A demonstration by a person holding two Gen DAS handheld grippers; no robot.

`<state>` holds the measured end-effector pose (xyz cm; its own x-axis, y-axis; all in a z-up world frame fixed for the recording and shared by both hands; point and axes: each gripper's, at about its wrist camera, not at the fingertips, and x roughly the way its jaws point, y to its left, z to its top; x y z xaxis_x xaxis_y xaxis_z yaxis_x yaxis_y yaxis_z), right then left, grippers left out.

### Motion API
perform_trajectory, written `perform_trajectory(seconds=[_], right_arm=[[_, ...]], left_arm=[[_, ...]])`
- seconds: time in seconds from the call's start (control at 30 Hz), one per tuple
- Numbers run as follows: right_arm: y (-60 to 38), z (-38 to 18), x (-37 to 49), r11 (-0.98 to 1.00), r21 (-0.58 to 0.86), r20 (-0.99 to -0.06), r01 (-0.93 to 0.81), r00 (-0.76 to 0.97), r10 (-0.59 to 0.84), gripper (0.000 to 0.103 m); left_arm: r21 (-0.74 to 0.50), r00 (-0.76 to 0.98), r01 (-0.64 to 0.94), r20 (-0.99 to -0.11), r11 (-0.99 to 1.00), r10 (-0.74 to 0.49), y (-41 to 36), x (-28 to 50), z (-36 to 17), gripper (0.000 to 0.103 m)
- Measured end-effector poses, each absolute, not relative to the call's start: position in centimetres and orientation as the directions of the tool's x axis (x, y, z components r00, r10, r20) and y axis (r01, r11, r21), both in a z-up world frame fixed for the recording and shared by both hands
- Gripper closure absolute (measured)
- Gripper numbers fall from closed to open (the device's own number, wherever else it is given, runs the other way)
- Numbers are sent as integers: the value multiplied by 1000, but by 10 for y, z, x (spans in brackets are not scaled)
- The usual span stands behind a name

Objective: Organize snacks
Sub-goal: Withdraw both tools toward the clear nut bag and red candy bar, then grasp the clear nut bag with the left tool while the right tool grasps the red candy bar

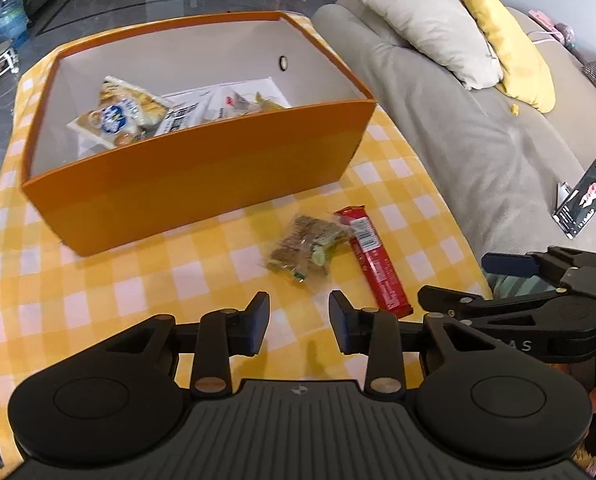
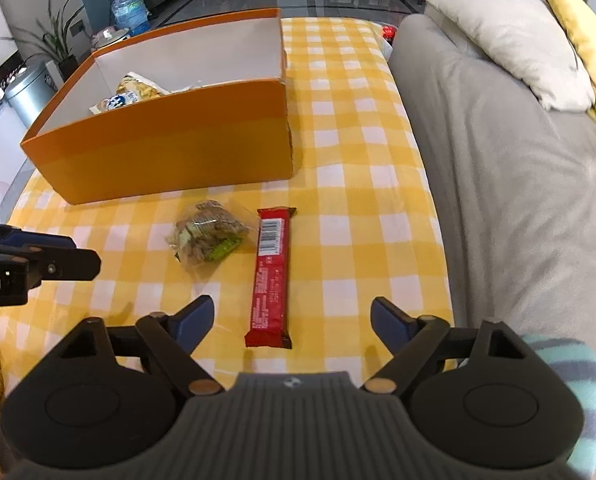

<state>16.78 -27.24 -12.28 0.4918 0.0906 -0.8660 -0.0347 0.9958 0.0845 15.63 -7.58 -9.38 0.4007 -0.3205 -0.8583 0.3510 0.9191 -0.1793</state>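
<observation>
Item one, risks: I judged the long red foil-wrapped chocolate bar [image 2: 271,276] the likeliest to slip, since its glossy wrapper lay flat on the yellow-and-white checked tablecloth [image 2: 349,208] and offered only thin edges; my right gripper [image 2: 292,320] stood with its jaws spread wide and nothing between them, the bar running toward 12 o'clock from just ahead of the gap, so a closure along the bar's length instead of across it could have skated off or pinched the cloth. Item two: the clear crinkled plastic packet of brown biscuits with a green label [image 1: 307,250] lay touching the bar's far end in the left wrist view, at 12 to 1 o'clock of my left gripper [image 1: 298,322], whose blue-padded fingers [image 1: 258,326] were parted and bare; I reckoned a hard squeeze might crush the contents, and dragging it might nudge the bar. Item three: my two grippers sat near each other, the right one at 3 o'clock of the left, so both reaching at once risked a knock. Item four: the orange rectangular cardboard box with pale lining [image 1: 202,184], open-topped and straight-walled, stood at 11 o'clock beyond both snacks and already held a yellow-and-blue printed snack bag [image 1: 124,114] with other wrappers; its tall near wall could have caught a low carry. Item five: a grey fabric sofa [image 2: 509,184] bordered the table at 3 o'clock, soft and matte.
</observation>
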Motion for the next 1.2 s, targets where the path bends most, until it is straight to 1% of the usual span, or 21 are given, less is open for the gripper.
perform_trajectory(seconds=[0.07,0.17,0.2,0.27,0.3,0.37,0.47,0.57,0.63,0.73,0.8,0.87,0.93,1.03,1.2], right_arm=[[-275,-127,171,996,89,-868,-17,489,86,21],[-274,-132,174,996,93,-873,-16,480,89,21],[-273,-134,175,996,91,-874,-19,478,88,21],[-270,-138,177,996,84,-876,-30,473,88,26],[-268,-140,179,996,86,-877,-37,472,93,31],[-266,-144,182,992,109,-877,-57,466,122,34],[-262,-147,187,989,126,-869,-74,472,146,34],[-256,-151,194,990,111,-867,-92,477,142,35],[-251,-155,198,987,110,-867,-115,474,151,41],[-246,-160,204,984,112,-867,-141,470,166,43],[-244,-163,207,983,103,-866,-151,472,163,43],[-244,-166,211,982,101,-869,-157,467,164,46],[-245,-170,214,981,110,-875,-157,454,170,52],[-247,-175,217,982,122,-885,-145,432,174,56],[-249,-182,220,983,133,-900,-128,399,174,57]], left_arm=[[-188,387,369,-859,910,-334,-81,159,-96,62],[-185,375,386,-863,904,-337,-90,164,-99,55],[-180,373,390,-866,903,-334,-93,166,-101,54],[-164,367,401,-873,901,-322,-98,171,-104,52],[-156,363,407,-877,900,-316,-100,174,-106,50],[-143,356,415,-883,899,-305,-102,180,-109,44],[-132,343,426,-892,895,-295,-102,189,-113,44],[-121,324,453,-901,883,-289,-102,195,-116,44],[-111,317,463,-906,879,-281,-102,198,-118,44],[-108,307,465,-911,879,-275,-102,202,-121,43],[-111,299,465,-914,878,-274,-103,205,-123,41],[-114,290,471,-917,875,-275,-105,208,-126,38],[-113,280,483,-920,869,-275,-108,211,-129,36],[-114,254,499,-928,859,-271,-111,218,-138,35],[-134,215,498,-938,857,-272,-114,229,-151,33]])
